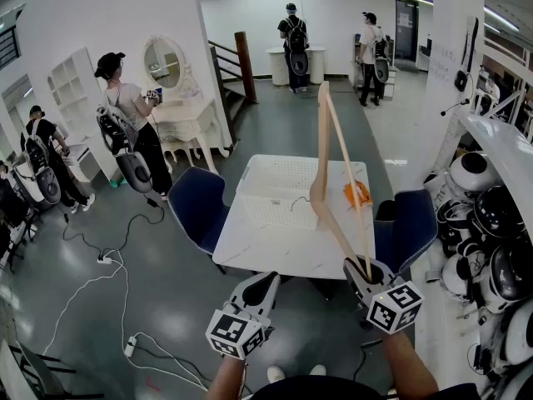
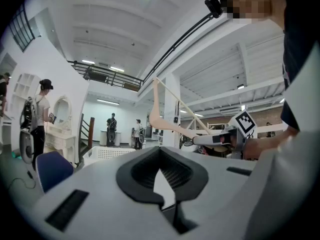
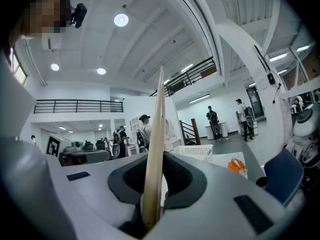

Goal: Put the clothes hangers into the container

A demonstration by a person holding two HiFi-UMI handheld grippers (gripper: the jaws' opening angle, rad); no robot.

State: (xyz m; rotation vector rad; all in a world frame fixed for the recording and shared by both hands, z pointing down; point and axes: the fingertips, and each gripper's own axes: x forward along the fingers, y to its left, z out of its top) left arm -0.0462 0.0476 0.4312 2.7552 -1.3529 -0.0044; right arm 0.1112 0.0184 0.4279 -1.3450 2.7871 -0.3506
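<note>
The right gripper (image 1: 364, 272) clamped the wooden hanger (image 1: 322, 140), likely light and stiff, near one end; the left gripper (image 1: 263, 282) sat closed, empty.

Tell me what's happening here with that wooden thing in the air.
A person holds a gripper in each hand. The right gripper is shut on a wooden clothes hanger, raised above the white table. It is not yet in the white basket there. The left gripper sits low, jaws together, holding nothing.

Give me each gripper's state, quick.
Left gripper: closed, empty.
Right gripper: closed on the pale wooden clothes hanger.
</note>
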